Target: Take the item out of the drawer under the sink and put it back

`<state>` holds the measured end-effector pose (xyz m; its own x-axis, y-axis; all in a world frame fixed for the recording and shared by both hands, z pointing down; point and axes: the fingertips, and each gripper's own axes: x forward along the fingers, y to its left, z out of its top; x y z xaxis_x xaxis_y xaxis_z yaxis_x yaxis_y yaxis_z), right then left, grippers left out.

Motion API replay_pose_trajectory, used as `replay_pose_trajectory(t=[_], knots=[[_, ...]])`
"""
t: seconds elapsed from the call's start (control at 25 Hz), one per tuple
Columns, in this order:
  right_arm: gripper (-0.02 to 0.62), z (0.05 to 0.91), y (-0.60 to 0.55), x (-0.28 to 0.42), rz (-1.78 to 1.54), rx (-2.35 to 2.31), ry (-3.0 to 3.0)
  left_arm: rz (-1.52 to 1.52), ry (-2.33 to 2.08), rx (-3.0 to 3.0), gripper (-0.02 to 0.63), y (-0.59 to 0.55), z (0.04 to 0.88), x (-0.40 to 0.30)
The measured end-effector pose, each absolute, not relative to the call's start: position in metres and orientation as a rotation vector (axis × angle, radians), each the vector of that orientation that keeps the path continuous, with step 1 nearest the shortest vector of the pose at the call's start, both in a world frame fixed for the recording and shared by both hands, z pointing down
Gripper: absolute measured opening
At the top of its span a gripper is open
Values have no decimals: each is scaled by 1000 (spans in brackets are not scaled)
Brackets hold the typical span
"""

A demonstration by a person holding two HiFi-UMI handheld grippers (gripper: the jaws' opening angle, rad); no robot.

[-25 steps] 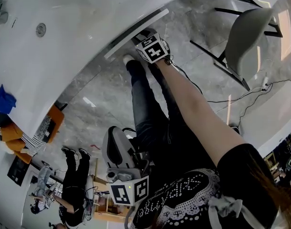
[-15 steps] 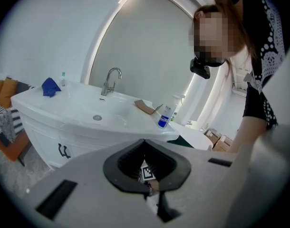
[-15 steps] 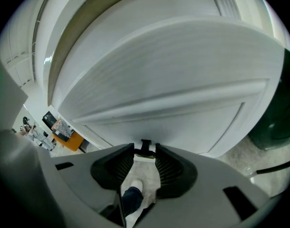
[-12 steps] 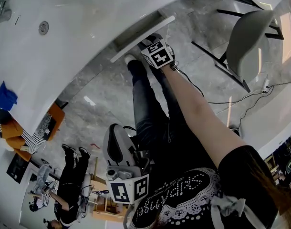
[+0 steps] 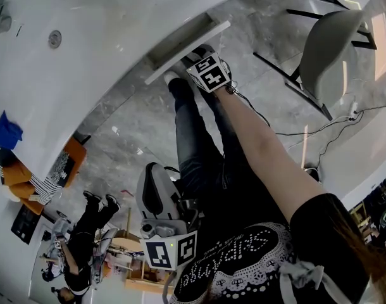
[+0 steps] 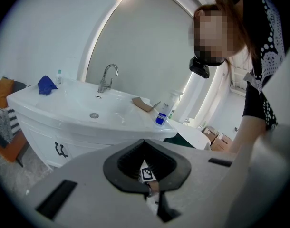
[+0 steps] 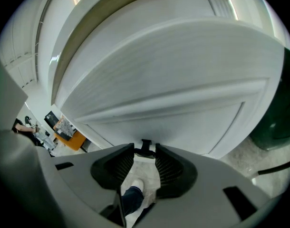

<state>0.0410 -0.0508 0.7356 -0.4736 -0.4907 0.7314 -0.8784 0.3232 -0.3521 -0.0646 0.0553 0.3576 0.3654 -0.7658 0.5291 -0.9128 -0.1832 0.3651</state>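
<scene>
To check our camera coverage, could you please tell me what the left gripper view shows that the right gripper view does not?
Only the left gripper view shows the sink top with its faucet, a blue cloth and a bottle, plus the left claw, shut with nothing held. Only the right gripper view shows the right claw closed on the black drawer handle, with the person's shoe below it. Both show the white vanity cabinet.
</scene>
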Motion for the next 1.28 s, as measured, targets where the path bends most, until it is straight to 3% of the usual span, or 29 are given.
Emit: replay_pose_trajectory(t=[1.28], knots=[[144,732,-16,46,969,1218,-2142,336,-1382,2033,3,73,365,-48]])
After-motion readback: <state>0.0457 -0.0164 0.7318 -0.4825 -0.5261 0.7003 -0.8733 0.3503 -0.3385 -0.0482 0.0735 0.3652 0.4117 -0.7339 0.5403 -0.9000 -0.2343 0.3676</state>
